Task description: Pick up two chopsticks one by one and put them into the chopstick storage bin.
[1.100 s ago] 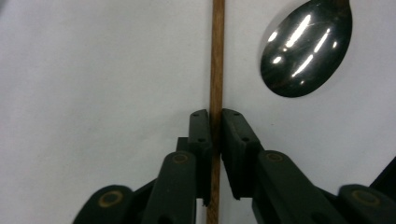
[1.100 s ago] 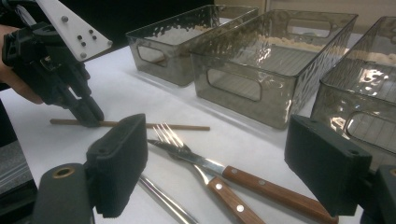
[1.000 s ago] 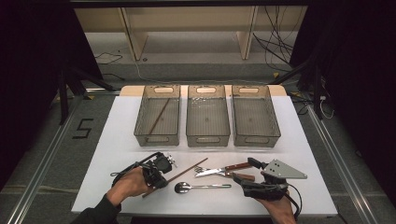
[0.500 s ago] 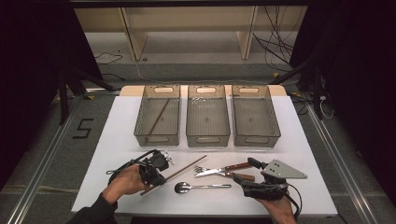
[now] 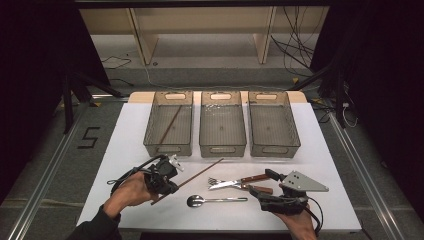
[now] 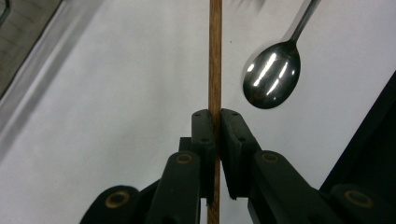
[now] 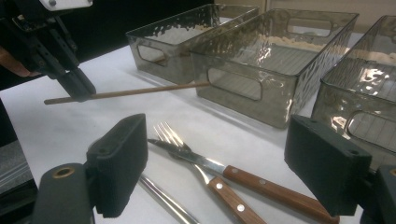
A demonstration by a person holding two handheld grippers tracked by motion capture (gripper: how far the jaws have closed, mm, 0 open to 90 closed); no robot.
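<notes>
My left gripper [image 5: 166, 183] is shut on a thin wooden chopstick [image 5: 197, 174] near its lower end; the stick slants toward the bins. In the left gripper view the jaws [image 6: 215, 119] pinch the chopstick [image 6: 215, 60], with a steel spoon [image 6: 271, 77] just to its right. My right gripper [image 5: 261, 182] stands open at the front right, beside the wooden handles of a fork and knife [image 5: 235, 182]. In the right gripper view its open pads [image 7: 224, 163] frame the fork [image 7: 175, 140] and knife [image 7: 261, 184]; the left gripper [image 7: 77, 86] holds the chopstick [image 7: 140, 91] farther off.
Three clear smoky bins stand side by side at the back: left bin [image 5: 152, 125] with another chopstick [image 5: 170, 125] inside, middle bin [image 5: 222, 148], right bin [image 5: 295, 131]. The spoon [image 5: 215, 200] lies on the white table [image 5: 125, 150] near the front edge.
The left hand has shifted slightly away from the front edge with the chopstick in its jaws, and the stick's far end has risen a little. The right gripper has stayed put.
</notes>
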